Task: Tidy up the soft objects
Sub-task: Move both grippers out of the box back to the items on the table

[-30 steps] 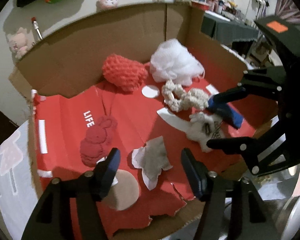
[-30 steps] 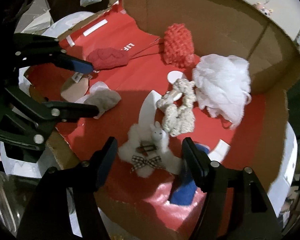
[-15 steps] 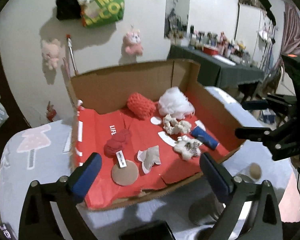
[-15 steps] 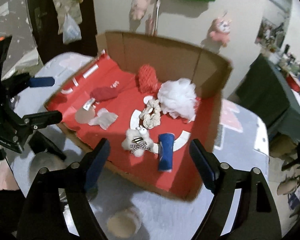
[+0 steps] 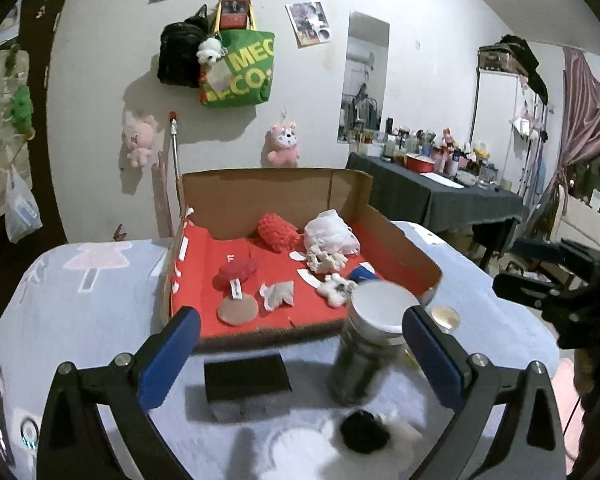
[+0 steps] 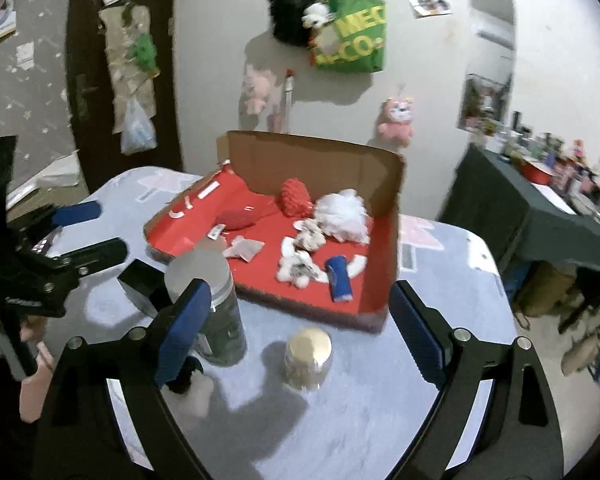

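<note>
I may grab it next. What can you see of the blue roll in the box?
The blue roll is a short cylinder of what looks like soft blue cloth, with a paler end towards the camera. It lies on its side on the red floor of the box, near the front right corner, beside the white plush. No jaws touch it.

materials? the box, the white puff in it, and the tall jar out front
Box: corrugated cardboard, matte brown walls, torn edges, with a red printed lining.
White puff: looks like gathered nylon mesh or thin plastic film; frilly and slightly translucent.
Tall jar: probably clear glass or plastic with dark contents and a flat pale lid; blurred.
</note>
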{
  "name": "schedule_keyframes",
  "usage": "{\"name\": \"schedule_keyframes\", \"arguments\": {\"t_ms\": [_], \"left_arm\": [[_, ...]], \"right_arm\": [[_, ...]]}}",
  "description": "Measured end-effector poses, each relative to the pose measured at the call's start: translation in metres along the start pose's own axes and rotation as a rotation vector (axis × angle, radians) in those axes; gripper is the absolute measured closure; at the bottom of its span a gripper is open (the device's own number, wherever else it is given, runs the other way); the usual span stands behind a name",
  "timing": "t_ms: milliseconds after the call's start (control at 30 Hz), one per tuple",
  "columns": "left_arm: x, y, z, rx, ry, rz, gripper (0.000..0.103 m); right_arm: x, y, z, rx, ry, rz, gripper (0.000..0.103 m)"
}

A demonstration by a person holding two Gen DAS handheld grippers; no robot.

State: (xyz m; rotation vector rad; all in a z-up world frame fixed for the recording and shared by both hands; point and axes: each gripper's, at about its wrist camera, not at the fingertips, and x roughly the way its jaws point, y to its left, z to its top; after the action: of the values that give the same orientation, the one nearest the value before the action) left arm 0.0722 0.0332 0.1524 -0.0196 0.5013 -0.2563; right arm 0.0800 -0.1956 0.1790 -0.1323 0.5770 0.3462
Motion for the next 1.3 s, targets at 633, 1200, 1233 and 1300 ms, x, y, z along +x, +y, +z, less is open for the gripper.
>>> {"name": "schedule_keyframes", "arguments": {"t_ms": [633, 1200, 1233, 1300], "left_arm": [[0.009, -0.017, -0.101, -0.014, 0.088, 0.046, 0.0], [0.008, 0.011, -0.119, -0.056, 0.126, 0.108, 0.0], [0.008, 0.011, -0.119, -0.055, 0.127, 0.107, 0.0], [0.01, 0.011, -0.118, -0.058, 0.132, 0.102, 0.0]], "right_arm": [[0.013, 0.026, -0.11, 0.108, 0.054, -0.041, 0.012], [0.062, 0.061, -0.121, 0.087, 0.145, 0.094, 0.012], [0.065, 0.063, -0.122, 0.081, 0.152, 0.096, 0.012], [0.07, 0.066, -0.124, 0.069, 0.167, 0.079, 0.012]]}}
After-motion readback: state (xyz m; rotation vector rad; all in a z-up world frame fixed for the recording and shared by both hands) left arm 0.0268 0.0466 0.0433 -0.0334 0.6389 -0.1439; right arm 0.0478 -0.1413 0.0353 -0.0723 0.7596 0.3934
